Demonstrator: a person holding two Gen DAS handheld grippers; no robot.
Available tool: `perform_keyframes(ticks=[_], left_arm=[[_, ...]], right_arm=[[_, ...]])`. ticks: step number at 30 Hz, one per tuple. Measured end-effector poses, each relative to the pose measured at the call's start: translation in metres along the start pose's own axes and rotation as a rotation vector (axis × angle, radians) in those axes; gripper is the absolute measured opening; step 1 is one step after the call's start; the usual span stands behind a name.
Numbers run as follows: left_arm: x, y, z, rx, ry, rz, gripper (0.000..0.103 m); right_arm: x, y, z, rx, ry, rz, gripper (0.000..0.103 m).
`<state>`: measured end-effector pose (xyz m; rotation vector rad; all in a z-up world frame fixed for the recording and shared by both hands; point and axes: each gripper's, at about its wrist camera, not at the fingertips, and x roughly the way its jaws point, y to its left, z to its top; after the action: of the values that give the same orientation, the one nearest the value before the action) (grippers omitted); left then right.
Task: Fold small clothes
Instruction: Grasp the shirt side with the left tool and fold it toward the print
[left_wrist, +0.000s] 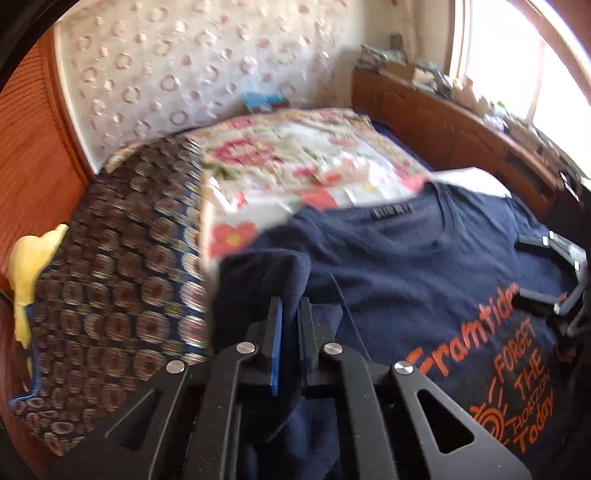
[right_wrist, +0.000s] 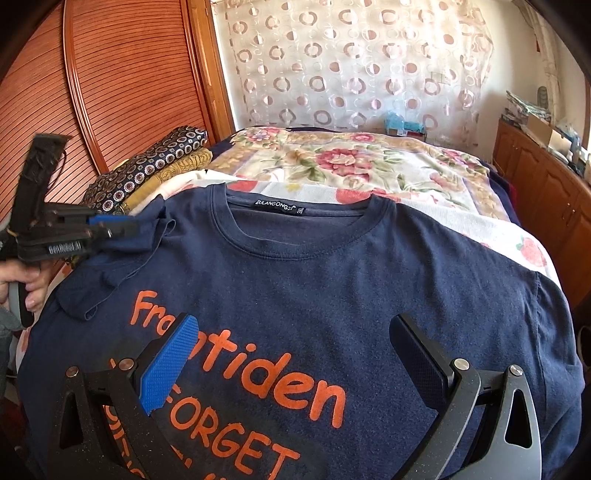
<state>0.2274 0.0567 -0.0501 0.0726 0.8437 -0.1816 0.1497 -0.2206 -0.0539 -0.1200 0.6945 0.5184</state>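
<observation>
Navy T-shirt lies face-up on the bed, collar toward the far end. Left gripper fingers pinch the bunched sleeve. Right gripper fingers spread wide above the chest print, holding nothing.

The navy T-shirt runs off the near edge, its orange print cut short, and the far sideboard clutter is blurred.
</observation>
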Motion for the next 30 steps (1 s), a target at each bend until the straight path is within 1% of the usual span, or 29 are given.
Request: perform_keyframes(ticks=[1, 4, 10, 11, 14, 16, 20, 21, 22, 23, 24, 25, 26, 27, 28, 29, 30], left_arm=[[-0.009, 0.009, 0.004, -0.028, -0.036, 0.019, 0.006], [-0.028, 0.032, 0.012, -0.081, -0.099, 0.065, 0.005], [-0.044, 0.066, 0.012, -0.127, -0.137, 0.139, 0.005], [-0.045, 0.069, 0.011, -0.135, -0.137, 0.146, 0.005], [-0.049, 0.071, 0.007, -0.16, -0.155, 0.1, 0.005], [-0.053, 0.07, 0.001, -0.165, -0.165, 0.079, 0.016], [-0.065, 0.063, -0.013, -0.148, -0.189, 0.057, 0.027], [-0.067, 0.061, -0.014, -0.146, -0.192, 0.052, 0.031], [-0.07, 0.059, -0.017, -0.141, -0.196, 0.042, 0.038], [-0.072, 0.059, -0.02, -0.139, -0.198, 0.035, 0.04], [-0.074, 0.058, -0.023, -0.138, -0.196, 0.032, 0.04], [-0.074, 0.058, -0.026, -0.138, -0.186, 0.031, 0.047], [-0.075, 0.056, -0.028, -0.139, -0.179, 0.03, 0.054], [-0.075, 0.057, -0.032, -0.138, -0.179, 0.026, 0.067], [-0.077, 0.057, -0.035, -0.139, -0.183, 0.023, 0.072], [-0.078, 0.057, -0.038, -0.141, -0.183, 0.022, 0.074], [-0.078, 0.057, -0.041, -0.144, -0.181, 0.025, 0.077]], right_arm=[[0.001, 0.001, 0.001, -0.003, 0.001, 0.0, 0.103], [-0.001, 0.004, 0.002, -0.011, 0.001, 0.007, 0.103], [-0.009, 0.014, 0.009, -0.025, -0.011, 0.045, 0.101], [-0.01, 0.016, 0.011, -0.032, -0.014, 0.046, 0.101], [-0.01, 0.023, 0.013, -0.059, -0.019, 0.043, 0.101], [-0.009, 0.029, 0.014, -0.074, -0.019, 0.043, 0.099], [-0.003, 0.041, 0.016, -0.093, -0.002, 0.063, 0.096], [0.0, 0.045, 0.017, -0.098, 0.005, 0.07, 0.095], [0.003, 0.048, 0.018, -0.105, 0.012, 0.081, 0.092], [0.005, 0.051, 0.018, -0.111, 0.019, 0.093, 0.091], [0.008, 0.056, 0.019, -0.119, 0.027, 0.108, 0.087], [0.01, 0.059, 0.02, -0.126, 0.033, 0.12, 0.082], [0.012, 0.064, 0.02, -0.135, 0.039, 0.134, 0.08], [0.015, 0.069, 0.021, -0.143, 0.048, 0.154, 0.075], [0.017, 0.074, 0.021, -0.15, 0.055, 0.17, 0.07], [0.019, 0.076, 0.024, -0.156, 0.062, 0.185, 0.068], [0.022, 0.082, 0.024, -0.165, 0.07, 0.205, 0.063]])
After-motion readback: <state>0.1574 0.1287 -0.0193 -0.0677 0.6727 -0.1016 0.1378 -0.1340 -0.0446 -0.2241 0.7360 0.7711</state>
